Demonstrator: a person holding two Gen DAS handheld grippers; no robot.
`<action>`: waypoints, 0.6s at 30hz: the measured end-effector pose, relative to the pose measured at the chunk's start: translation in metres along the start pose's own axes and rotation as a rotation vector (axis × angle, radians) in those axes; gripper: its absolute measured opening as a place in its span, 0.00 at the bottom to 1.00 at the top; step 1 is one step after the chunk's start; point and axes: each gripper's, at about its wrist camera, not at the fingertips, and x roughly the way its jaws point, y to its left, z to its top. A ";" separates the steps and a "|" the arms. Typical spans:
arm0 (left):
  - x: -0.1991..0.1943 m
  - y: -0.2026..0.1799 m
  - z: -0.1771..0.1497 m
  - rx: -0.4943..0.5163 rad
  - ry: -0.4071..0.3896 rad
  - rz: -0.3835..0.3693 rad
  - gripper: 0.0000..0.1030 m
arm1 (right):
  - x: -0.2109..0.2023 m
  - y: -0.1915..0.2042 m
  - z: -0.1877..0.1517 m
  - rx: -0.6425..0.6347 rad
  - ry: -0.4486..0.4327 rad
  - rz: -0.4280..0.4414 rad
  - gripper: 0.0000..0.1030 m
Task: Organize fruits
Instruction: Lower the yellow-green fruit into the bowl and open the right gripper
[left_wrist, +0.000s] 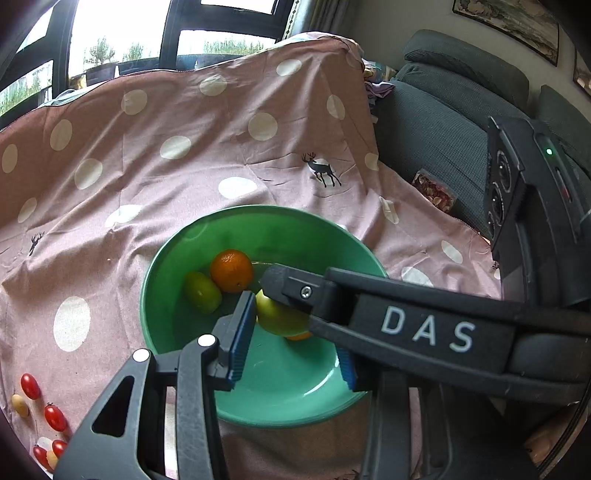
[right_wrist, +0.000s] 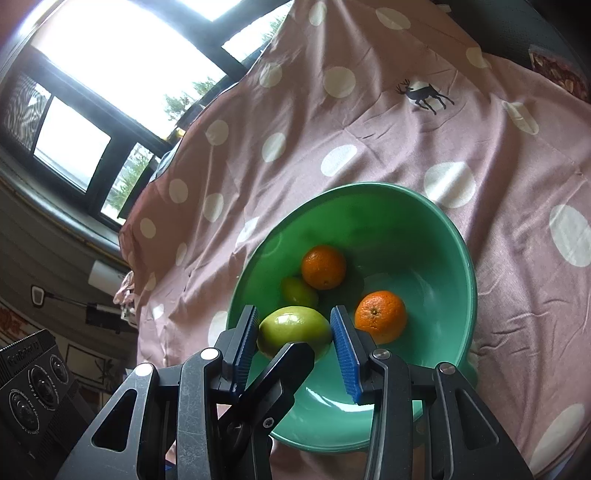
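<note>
A green bowl (left_wrist: 288, 236) (right_wrist: 388, 229) stands on the pink dotted cloth. Inside it lie an orange (left_wrist: 232, 270) (right_wrist: 324, 266), a small green fruit (left_wrist: 202, 291) (right_wrist: 299, 293) and a second orange (right_wrist: 380, 319). A larger yellow-green fruit (left_wrist: 277, 321) (right_wrist: 291, 325) sits low inside the bowl. My right gripper (right_wrist: 294, 314) is shut on it, a blue pad on each side. My left gripper (left_wrist: 286, 314) grips the same fruit crosswise. One of its pads (left_wrist: 243, 325) presses the fruit's side, and its other finger (right_wrist: 284, 362) lies against the near side. A right-gripper finger (left_wrist: 291, 288) crosses over the fruit.
Several red and yellow cherry tomatoes (left_wrist: 29, 386) lie on the cloth (left_wrist: 184, 155) left of the bowl. A dark grey sofa (left_wrist: 443, 129) with a snack packet (left_wrist: 436, 192) on it stands to the right. Windows are behind the draped cloth.
</note>
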 end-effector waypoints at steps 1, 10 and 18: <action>0.001 0.000 0.000 -0.002 0.005 -0.001 0.37 | 0.001 -0.001 0.000 0.005 0.006 -0.002 0.43; 0.011 0.007 -0.004 -0.041 0.028 -0.039 0.37 | 0.008 -0.003 0.000 -0.001 0.026 -0.047 0.43; 0.012 0.011 -0.007 -0.068 0.043 -0.061 0.37 | 0.012 -0.001 0.000 -0.022 0.034 -0.080 0.43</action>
